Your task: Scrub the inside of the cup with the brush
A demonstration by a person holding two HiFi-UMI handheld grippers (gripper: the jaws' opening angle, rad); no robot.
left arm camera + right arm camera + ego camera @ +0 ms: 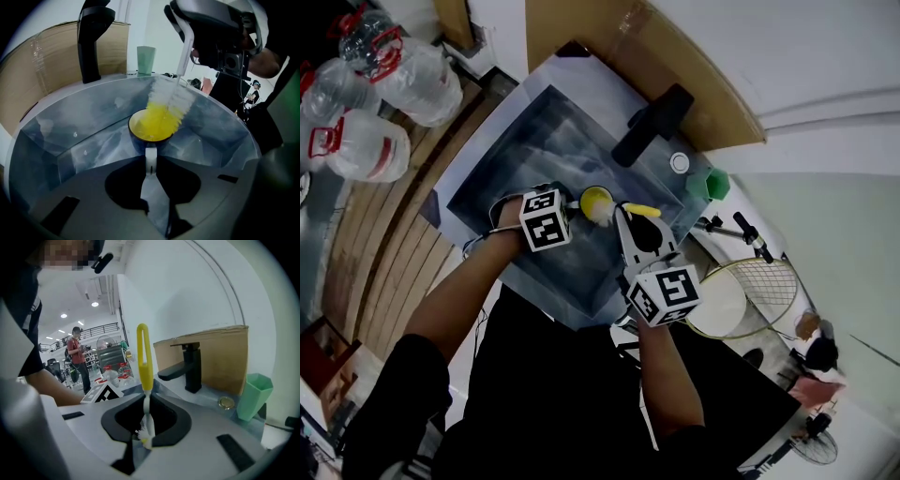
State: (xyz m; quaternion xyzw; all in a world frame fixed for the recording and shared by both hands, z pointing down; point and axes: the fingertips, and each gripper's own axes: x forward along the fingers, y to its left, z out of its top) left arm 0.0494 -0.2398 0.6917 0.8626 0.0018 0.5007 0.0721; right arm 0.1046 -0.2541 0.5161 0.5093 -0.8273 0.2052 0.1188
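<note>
Cup [150,129] and brush have met, so you are at the scrubbing itself rather than the set-up. Take it from the big things down.

The steel sink [520,141] holds all the action, with the black faucet [652,122] at its far edge; I see no water running from it.

Your left gripper [151,159] reaches down into the basin, its jaws closed on the cup's white handle, mouth tilted up toward you. Whether the cup rests on the sink floor or hangs just above it I cannot tell.

Your right gripper [145,423] is clamped on the brush [143,362] low on its stem, with the yellow handle standing up beyond the jaws.

The cup is dark outside and bright yellow inside, near the front wall of the basin.

The white bristles [171,101] lean in over the far rim, their lower end inside the mouth and most of the head above it.

My reading: picking up and lining up are done, and scrubbing has hardly begun. You have yet to push the head to the bottom and work it round the whole inner wall.
</note>
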